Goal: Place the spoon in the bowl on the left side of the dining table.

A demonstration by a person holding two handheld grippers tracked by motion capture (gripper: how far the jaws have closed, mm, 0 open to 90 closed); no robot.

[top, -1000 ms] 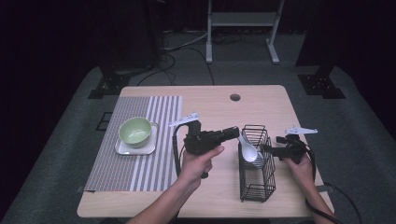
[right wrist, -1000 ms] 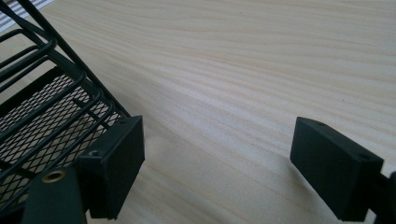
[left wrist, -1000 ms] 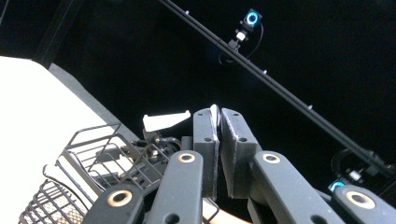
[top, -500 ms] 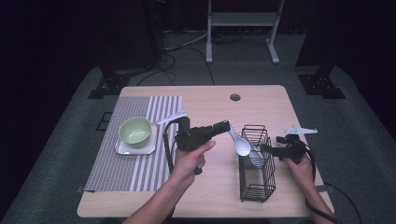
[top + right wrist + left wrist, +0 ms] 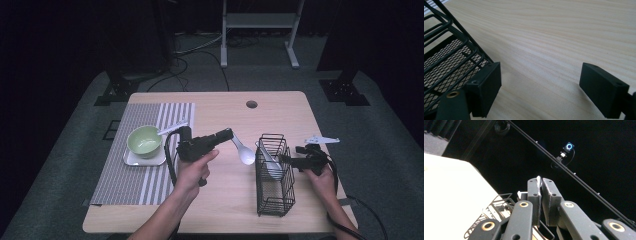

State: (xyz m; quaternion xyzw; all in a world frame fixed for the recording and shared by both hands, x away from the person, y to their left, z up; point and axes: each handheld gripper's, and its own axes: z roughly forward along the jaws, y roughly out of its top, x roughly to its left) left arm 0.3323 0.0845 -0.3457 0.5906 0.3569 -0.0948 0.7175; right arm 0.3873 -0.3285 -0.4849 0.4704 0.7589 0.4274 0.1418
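Observation:
My left gripper (image 5: 230, 134) hovers over the middle of the wooden table (image 5: 220, 210), pointing right. It is shut on the handle of a white spoon (image 5: 245, 154), whose bowl hangs down just left of the black wire basket (image 5: 272, 197). In the left gripper view the jaws (image 5: 541, 182) pinch a thin white edge, and the basket (image 5: 496, 203) lies below. A second white spoon (image 5: 270, 166) leans inside the basket. My right gripper (image 5: 289, 161) rests on the table against the basket's right side. Its jaws (image 5: 539, 87) stand wide apart over bare wood, with the basket (image 5: 449, 57) at their left.
A green bowl (image 5: 144, 140) sits on a white square plate (image 5: 145, 160) on the striped placemat (image 5: 125, 175) at the left. A round cable hole (image 5: 251, 104) lies near the table's far edge. Dark floor and stands surround the table.
My left gripper has carried the spoon leftwards, from the top of the basket to open air beside it. The right gripper has stayed put.

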